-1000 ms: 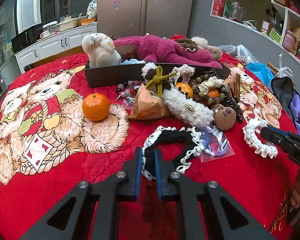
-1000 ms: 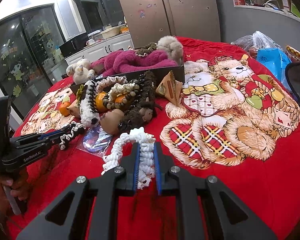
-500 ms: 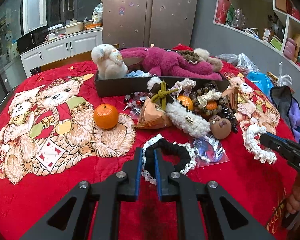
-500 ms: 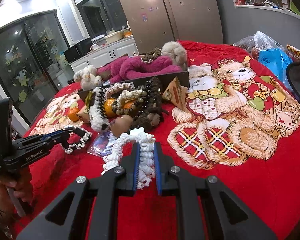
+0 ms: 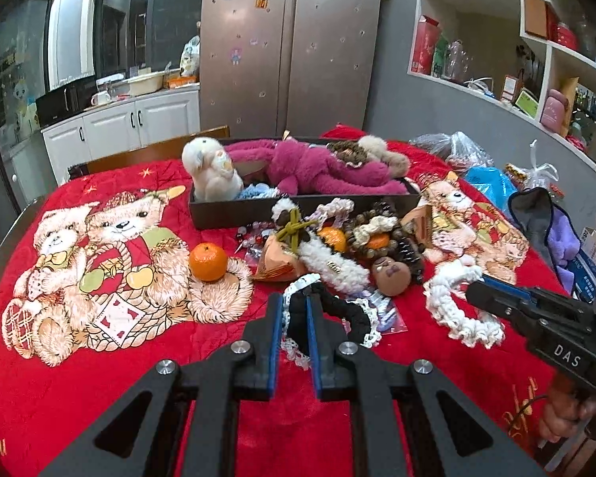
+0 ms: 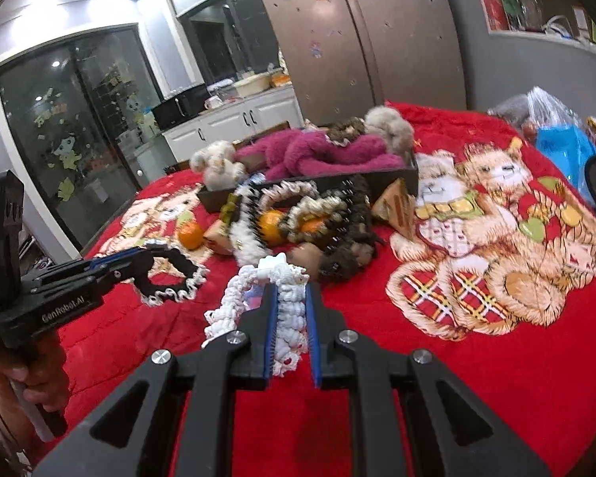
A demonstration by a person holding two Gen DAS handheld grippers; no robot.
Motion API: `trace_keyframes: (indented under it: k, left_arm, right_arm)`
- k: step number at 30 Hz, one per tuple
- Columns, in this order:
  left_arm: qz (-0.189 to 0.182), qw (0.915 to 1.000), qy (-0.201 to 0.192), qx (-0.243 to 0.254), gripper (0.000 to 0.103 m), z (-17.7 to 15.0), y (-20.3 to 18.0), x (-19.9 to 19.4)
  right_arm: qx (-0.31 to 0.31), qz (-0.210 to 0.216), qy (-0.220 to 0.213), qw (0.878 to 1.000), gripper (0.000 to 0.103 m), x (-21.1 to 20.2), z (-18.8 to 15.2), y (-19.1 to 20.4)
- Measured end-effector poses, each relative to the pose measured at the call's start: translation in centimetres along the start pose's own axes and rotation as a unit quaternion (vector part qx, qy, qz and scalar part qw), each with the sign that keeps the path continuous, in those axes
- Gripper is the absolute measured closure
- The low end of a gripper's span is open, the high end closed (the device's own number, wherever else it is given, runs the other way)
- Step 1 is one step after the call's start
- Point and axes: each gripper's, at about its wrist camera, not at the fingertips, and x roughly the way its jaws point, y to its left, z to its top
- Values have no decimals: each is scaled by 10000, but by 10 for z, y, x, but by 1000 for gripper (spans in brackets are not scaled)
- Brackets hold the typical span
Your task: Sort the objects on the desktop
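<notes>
Kitchen backdrop: steel fridge, white cabinets, grey shelving. Worktop (image 5: 79,377) under a red bear-print blanket.

- Left claw (image 5: 294,318): jaws nearly closed, clamped on the black lace-edged scrunchie (image 5: 337,310). Loop trails right of the claw, most of it clear of the blanket.
- Right claw (image 6: 290,310): jaws closed, clamped on the white ruffled scrunchie (image 6: 250,290). Loop hangs left of the claw and forward.
- Dark tray (image 5: 298,208) sits toward the far edge of the worktop, beyond both claws, long axis running left-right. It holds the magenta plush (image 5: 329,167) and the cream plush (image 5: 210,171).
- Between claws and tray: 1 loose heap of beads, scrunchies and oranges (image 5: 337,238). 1 lone orange (image 5: 208,261) left of it.

Judgement: if the tray is the goal, both loads must travel away from the person, over the heap. Left claw seems better placed for the tray's left half, right claw for its right end. Dangling loops could snag the heap on a low pass.
</notes>
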Motion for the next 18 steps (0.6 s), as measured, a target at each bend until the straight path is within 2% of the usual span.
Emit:
trace_keyframes:
  k: [5,12,18]
  left_arm:
    - [17,9999,-142,-53,91,0,-5,-16]
    - [137,9994,-199,-262,91,-6,2,-27]
    - [174,9990,-339,-249,91,-4,0,-36]
  right_arm:
    - [39,24,-158,9999,89,-11,4,1]
    - [23,-5,-165,9999,89,-14,5,1]
    - [-143,-374,-190,9990,89,-6,6,15]
